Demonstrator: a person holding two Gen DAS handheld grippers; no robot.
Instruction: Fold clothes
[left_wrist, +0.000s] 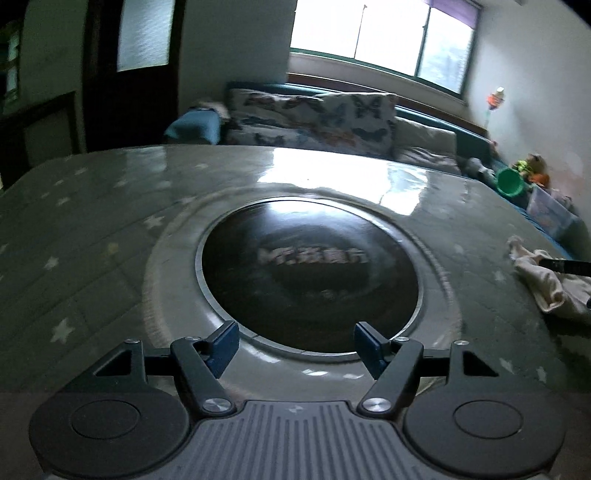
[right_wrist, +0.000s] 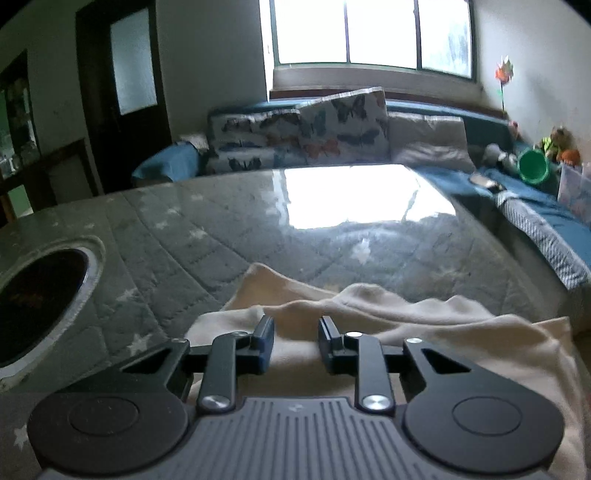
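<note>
The cream garment (right_wrist: 388, 317) lies crumpled on the near right part of the table (right_wrist: 229, 221), directly under and ahead of the right gripper (right_wrist: 295, 341); in the left wrist view only a bunched corner of it shows at the far right edge. It looks like thin, soft knit cloth, light and limp, likely to sag and slide on the glossy cover, so it wants taking by an edge or a corner such as a hem or shoulder, not by the loose middle folds. The right gripper hangs just above the cloth with its blue pads partly drawn together and a clear gap between them; no fabric looks pinched, though whether the tips brush the cloth I cannot tell. The left gripper (left_wrist: 295, 345) is spread wide and empty, over the dark round inset (left_wrist: 310, 273) set in the table, well apart from the garment. The table wears a grey quilted cover with pale stars under a shiny clear sheet that throws back the glare of the window (right_wrist: 369, 33). Behind it run a blue sofa (right_wrist: 166, 162) with butterfly cushions (right_wrist: 295, 129), a green bucket (right_wrist: 533, 168) and soft toys at the right, and a dark door (right_wrist: 125, 92) at the left
</note>
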